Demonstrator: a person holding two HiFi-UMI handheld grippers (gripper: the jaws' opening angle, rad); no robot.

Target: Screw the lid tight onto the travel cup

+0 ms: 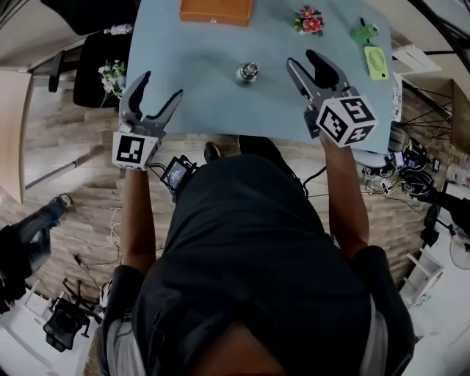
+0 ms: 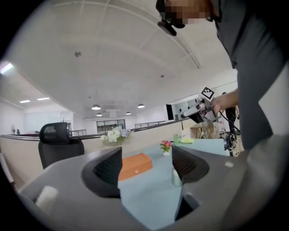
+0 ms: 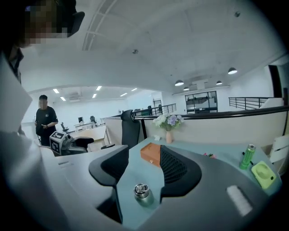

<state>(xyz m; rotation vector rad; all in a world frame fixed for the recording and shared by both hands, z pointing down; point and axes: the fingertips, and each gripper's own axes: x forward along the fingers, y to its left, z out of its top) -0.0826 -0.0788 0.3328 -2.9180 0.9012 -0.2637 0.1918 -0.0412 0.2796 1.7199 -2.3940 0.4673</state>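
Pale blue table (image 1: 191, 88) stands in an open office with wood flooring, seen from above over the person's dark shirt. The travel cup (image 1: 247, 72), small and metallic with a shiny lid on top, stands upright near the table's middle, between the two grippers and apart from both. The left gripper (image 1: 161, 87) hovers at the table's near left edge, its jaws spread wide with nothing between them. The right gripper (image 1: 301, 57) hovers over the table just right of the cup, also wide open and empty. An orange box (image 1: 216, 10) lies at the far edge. A small flower pot (image 1: 309, 21), a green bottle (image 1: 363, 32) and a yellow-green object (image 1: 375, 62) sit at the far right.

Left gripper view: both jaws stand well apart. Between them show bare table and the orange box. The cup peeks out beside the right-hand jaw, untouched.

Right gripper view: the jaws stand well apart. The cup shows in the gap between them, farther off on the table, with no pad touching it.

The cup looks hard, smooth and light, so it is likely to slip or tip under a sideways push. One gripper probably needs to clamp the body low down while the other takes the lid by its rim to turn it.
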